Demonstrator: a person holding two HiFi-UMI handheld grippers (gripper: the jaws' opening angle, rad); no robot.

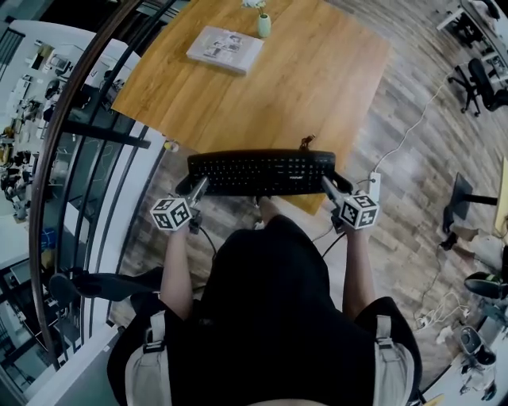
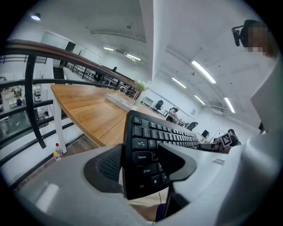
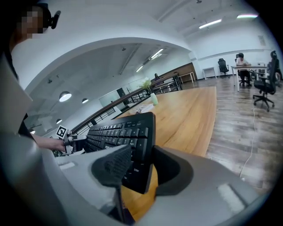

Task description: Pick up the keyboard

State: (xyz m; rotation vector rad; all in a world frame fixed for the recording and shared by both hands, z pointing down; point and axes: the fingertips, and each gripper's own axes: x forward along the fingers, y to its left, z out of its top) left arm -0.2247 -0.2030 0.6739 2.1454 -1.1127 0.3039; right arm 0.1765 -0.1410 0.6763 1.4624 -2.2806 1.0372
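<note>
A black keyboard hangs in the air over the near edge of the wooden table, held level by both ends. My left gripper is shut on its left end, one pad on the keys and one underneath. In the left gripper view the keyboard runs away from the jaws of the left gripper. My right gripper is shut on the right end; in the right gripper view the keyboard sits clamped in the right gripper.
A grey book and a small green vase stand at the table's far side. A black railing curves along the left. A white power strip and cable lie on the floor to the right, with office chairs beyond.
</note>
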